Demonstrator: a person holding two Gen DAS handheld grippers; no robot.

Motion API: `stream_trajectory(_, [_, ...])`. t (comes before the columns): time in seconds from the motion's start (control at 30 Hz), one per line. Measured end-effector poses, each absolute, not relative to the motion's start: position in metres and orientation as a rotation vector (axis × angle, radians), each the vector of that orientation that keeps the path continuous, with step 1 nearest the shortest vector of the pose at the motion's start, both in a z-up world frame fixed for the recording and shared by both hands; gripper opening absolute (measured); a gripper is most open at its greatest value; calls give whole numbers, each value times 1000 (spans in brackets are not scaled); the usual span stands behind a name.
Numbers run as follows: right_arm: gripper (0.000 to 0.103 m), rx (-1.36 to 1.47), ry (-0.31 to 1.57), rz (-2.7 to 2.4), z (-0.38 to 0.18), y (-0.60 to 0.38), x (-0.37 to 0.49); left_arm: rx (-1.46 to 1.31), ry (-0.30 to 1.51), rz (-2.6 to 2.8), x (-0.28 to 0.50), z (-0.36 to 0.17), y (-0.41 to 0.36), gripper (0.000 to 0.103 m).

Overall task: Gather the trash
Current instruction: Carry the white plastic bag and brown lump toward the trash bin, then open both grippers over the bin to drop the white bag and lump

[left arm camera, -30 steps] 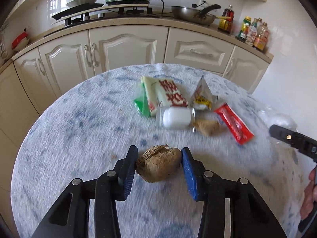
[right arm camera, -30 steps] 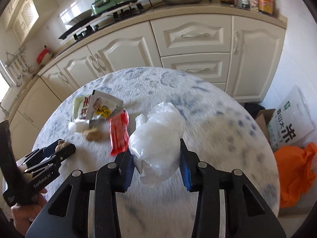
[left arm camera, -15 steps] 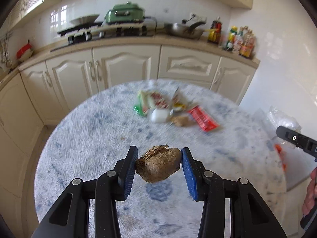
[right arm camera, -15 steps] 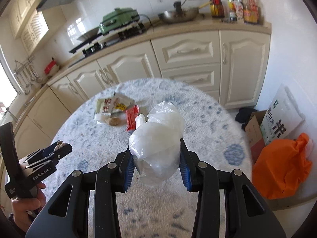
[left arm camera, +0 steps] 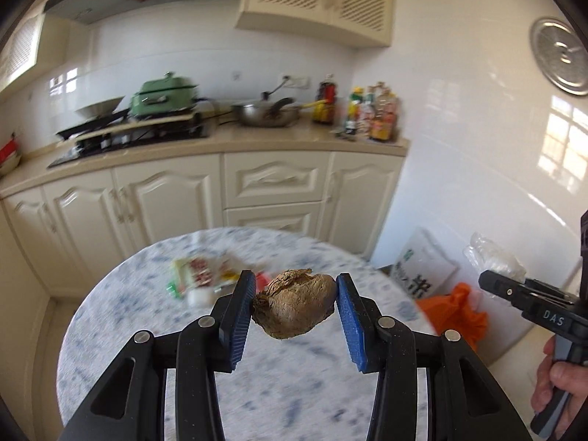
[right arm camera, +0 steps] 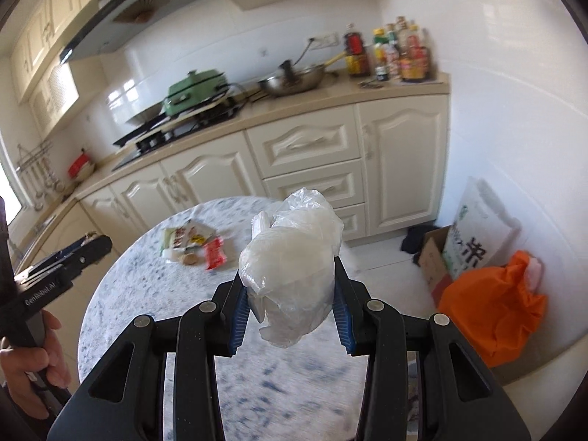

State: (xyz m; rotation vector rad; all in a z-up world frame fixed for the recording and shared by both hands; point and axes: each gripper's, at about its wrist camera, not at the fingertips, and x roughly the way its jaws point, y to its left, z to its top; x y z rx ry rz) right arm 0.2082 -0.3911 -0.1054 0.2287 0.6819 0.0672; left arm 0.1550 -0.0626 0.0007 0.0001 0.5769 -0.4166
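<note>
My left gripper is shut on a brown crumpled lump of trash and holds it high above the round marble table. My right gripper is shut on a crumpled clear plastic bag, also high above the table. Several wrappers lie on the table's far side: a red packet, a printed snack bag and a small brown scrap. The same pile is blurred in the left wrist view. An orange trash bag sits on the floor at the right; it also shows in the left wrist view.
Cream kitchen cabinets and a counter with a stove, a green pot, a wok and bottles run behind the table. A cardboard box and a white rice sack stand on the floor by the white wall next to the orange bag.
Both grippers have risen and pulled back from the table, each still holding its piece. The views have tilted up, and the table and wrappers look smaller and farther away.
</note>
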Motion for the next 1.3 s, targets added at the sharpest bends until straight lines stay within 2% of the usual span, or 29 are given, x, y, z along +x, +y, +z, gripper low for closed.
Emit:
stream_trajectory(0.33, [40, 289, 635, -129, -96, -472, 157, 50, 556, -588, 136, 26, -131, 40])
stream_trajectory(0.53, [40, 339, 644, -249, -110, -516, 129, 93, 570, -699, 132, 22, -177, 40])
stream_trajectory(1.13, [40, 454, 749, -362, -177, -581, 109, 215, 749, -926, 166, -35, -339, 40])
stream_trajectory(1.3, [40, 495, 822, -373, -211, -595, 115, 265, 824, -951, 172, -63, -387, 40])
